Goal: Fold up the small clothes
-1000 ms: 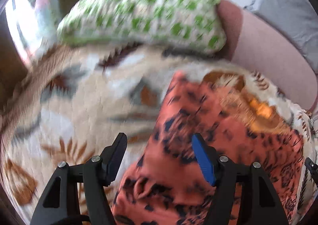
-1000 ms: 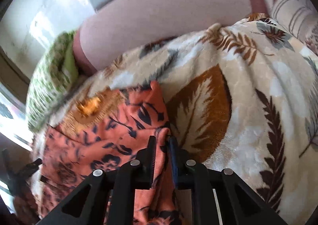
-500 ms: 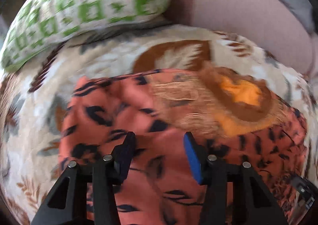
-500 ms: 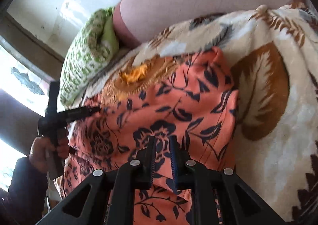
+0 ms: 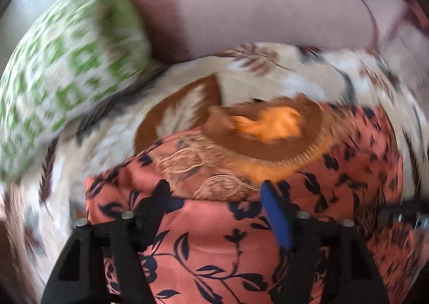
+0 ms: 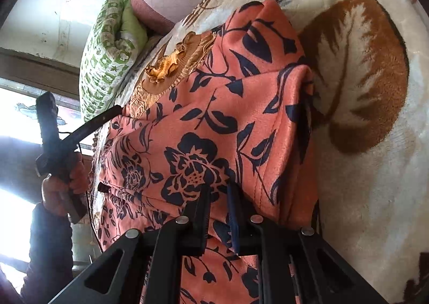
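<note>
A small orange garment with a dark flower print and a gold embroidered neck [image 5: 268, 127] lies on the leaf-patterned blanket [image 5: 187, 81]. It also shows in the right wrist view [image 6: 214, 121], partly folded over. My left gripper [image 5: 214, 204] is open, its jaws wide apart just above the fabric, gripping nothing. My right gripper [image 6: 217, 194] is shut on a fold of the garment [image 6: 219, 226]. The left gripper and the hand holding it show at the left of the right wrist view [image 6: 61, 148].
A green-and-white patterned pillow [image 5: 67, 76] lies at the back left. A long pink bolster [image 5: 254, 8] runs along the back. The cream blanket with brown leaves [image 6: 362, 76] spreads to the right of the garment.
The right gripper has carried its pinched edge over the garment, so more fabric now lies folded. The left gripper has swung over the garment toward the neck and stays open.
</note>
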A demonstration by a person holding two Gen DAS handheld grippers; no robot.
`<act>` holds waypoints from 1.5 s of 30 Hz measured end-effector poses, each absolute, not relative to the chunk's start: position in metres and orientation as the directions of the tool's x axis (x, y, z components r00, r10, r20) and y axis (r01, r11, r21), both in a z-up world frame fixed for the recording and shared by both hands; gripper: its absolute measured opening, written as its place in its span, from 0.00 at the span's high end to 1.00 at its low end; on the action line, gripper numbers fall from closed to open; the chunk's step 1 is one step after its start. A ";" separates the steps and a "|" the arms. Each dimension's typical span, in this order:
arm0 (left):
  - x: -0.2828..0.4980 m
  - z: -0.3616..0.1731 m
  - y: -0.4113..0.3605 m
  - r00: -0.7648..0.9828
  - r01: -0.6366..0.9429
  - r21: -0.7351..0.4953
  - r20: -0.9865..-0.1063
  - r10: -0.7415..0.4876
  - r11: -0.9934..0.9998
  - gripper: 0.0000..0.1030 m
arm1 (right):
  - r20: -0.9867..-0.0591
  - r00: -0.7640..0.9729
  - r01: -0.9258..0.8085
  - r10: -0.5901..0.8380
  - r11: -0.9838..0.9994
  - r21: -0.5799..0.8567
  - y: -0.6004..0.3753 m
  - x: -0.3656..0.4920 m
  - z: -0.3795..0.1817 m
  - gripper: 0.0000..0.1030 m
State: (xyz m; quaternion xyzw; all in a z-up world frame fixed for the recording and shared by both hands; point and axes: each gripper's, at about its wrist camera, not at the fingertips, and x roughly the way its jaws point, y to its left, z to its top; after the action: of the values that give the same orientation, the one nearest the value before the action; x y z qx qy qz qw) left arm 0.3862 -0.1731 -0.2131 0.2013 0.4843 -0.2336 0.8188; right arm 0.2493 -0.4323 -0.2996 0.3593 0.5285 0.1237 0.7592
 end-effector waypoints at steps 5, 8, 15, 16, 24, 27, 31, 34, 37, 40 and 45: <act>0.389 -0.231 -0.197 0.356 0.688 0.151 -0.922 -0.149 0.709 0.34 | -0.705 0.415 0.189 0.574 0.704 0.684 -0.436 0.247 -0.300 0.84; 0.383 -0.246 -0.204 0.322 0.746 0.177 -0.940 -0.115 0.642 0.48 | -0.699 0.417 0.190 0.581 0.696 0.693 -0.439 0.246 -0.301 0.84; 0.372 -0.248 -0.218 0.268 0.854 0.158 -0.950 -0.157 0.496 0.74 | -0.689 0.416 0.189 0.593 0.684 0.704 -0.442 0.246 -0.303 0.85; 0.365 -0.247 -0.220 0.265 0.873 0.162 -0.950 -0.167 0.460 0.74 | -0.686 0.416 0.191 0.597 0.680 0.708 -0.443 0.246 -0.303 0.85; 0.343 -0.233 -0.218 0.221 0.926 0.130 -0.948 -0.231 0.354 0.74 | -0.680 0.421 0.186 0.600 0.677 0.712 -0.444 0.247 -0.304 0.85; 0.339 -0.243 -0.220 0.213 0.937 0.147 -0.959 -0.186 0.316 0.74 | -0.678 0.422 0.187 0.602 0.674 0.715 -0.443 0.247 -0.305 0.85; 0.339 -0.250 -0.227 0.221 0.941 0.167 -0.962 -0.160 0.293 0.74 | -0.676 0.422 0.189 0.605 0.670 0.718 -0.444 0.247 -0.305 0.85; 0.334 -0.252 -0.233 0.241 0.946 0.201 -0.961 -0.137 0.256 0.78 | -0.676 0.421 0.189 0.604 0.671 0.717 -0.444 0.248 -0.305 0.85; 0.327 -0.255 -0.240 0.253 0.950 0.223 -0.960 -0.121 0.220 0.91 | -0.677 0.420 0.192 0.604 0.670 0.717 -0.444 0.249 -0.305 0.85; 0.315 -0.259 -0.246 0.297 0.946 0.277 -0.948 -0.109 0.171 0.99 | -0.676 0.423 0.195 0.603 0.668 0.718 -0.444 0.248 -0.305 0.86; 0.313 -0.251 -0.253 0.404 0.905 0.375 -0.905 -0.130 0.199 1.00 | -0.674 0.427 0.199 0.602 0.665 0.720 -0.444 0.247 -0.306 0.86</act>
State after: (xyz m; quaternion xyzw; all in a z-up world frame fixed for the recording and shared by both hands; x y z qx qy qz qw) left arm 0.3129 -0.2531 -0.2515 0.5018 0.3863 -0.3857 0.6710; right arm 0.2469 -0.4443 -0.3058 0.3866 0.5180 0.1341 0.7512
